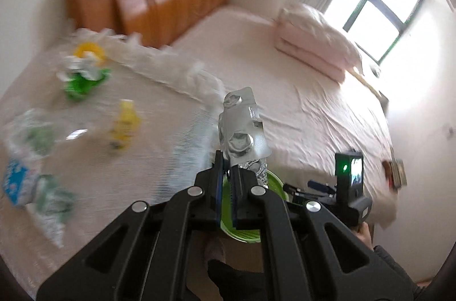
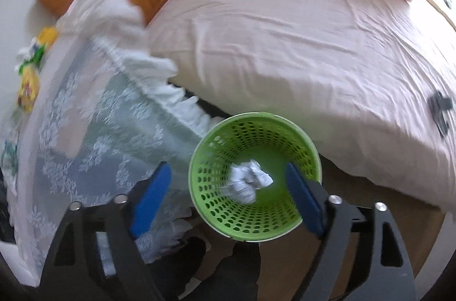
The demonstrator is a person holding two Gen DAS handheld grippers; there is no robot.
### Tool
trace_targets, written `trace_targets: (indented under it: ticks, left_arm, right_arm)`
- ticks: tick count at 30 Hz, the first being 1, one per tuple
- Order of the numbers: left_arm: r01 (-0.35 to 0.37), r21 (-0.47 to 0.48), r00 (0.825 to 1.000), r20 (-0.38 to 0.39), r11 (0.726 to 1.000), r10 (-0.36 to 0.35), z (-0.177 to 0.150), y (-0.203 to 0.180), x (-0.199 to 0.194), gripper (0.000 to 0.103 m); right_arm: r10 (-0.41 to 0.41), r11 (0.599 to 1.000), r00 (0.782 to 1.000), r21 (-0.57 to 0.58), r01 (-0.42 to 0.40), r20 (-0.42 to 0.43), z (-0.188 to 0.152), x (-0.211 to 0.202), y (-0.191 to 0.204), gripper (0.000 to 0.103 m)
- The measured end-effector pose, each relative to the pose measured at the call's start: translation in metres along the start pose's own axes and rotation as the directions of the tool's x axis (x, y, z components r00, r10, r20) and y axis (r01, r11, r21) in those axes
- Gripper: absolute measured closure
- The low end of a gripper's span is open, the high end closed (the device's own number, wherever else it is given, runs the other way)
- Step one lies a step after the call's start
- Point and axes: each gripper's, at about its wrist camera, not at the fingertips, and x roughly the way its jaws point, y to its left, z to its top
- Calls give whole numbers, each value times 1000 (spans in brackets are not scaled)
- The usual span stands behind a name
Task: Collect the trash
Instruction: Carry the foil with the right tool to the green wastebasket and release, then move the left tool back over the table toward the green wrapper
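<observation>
Beside the bed, on the floor, we see the green perforated basket standing upright between the mattress edge and the lace-covered table. Our right gripper hangs over the basket with its blue pads spread wide apart, nothing pressed between them; a crumpled white paper wad shows between the pads, over the basket's opening, though whether it rests on the bottom we cannot tell. Our left gripper is clamped together on a silver blister pack, which sticks up from the pads, above the basket's rim. On the table, blurred, lie more scraps: a yellow ring, green and white wrappers, a yellow packet and a blue and white wrapper. Folded pink bedding sits on the mattress near the window.
</observation>
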Motion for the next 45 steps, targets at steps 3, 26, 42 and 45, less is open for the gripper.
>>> trace_targets:
  ticks: [3,26,42,45]
  left_arm:
    - [31,37,998,-60,999,-29,0,-27,30,99]
    - [-18,178,992,-121,984,40,1,-96,75,8]
    - [-149,3,989,11,989,149,1,-9,0,8]
    - [-210,-47,976,45,977,212,-6,20,-23,8]
  right_arm:
    - [-34,999,998,18,33,55,8,-23,-23,6]
    - [-11,1000,965,-23,18,262,64,-113,-33,2]
    - [134,972,948,-226,-69,290,71,-126,88,2]
    - [179,953,942,-290,-94,284,69,-126,121,2]
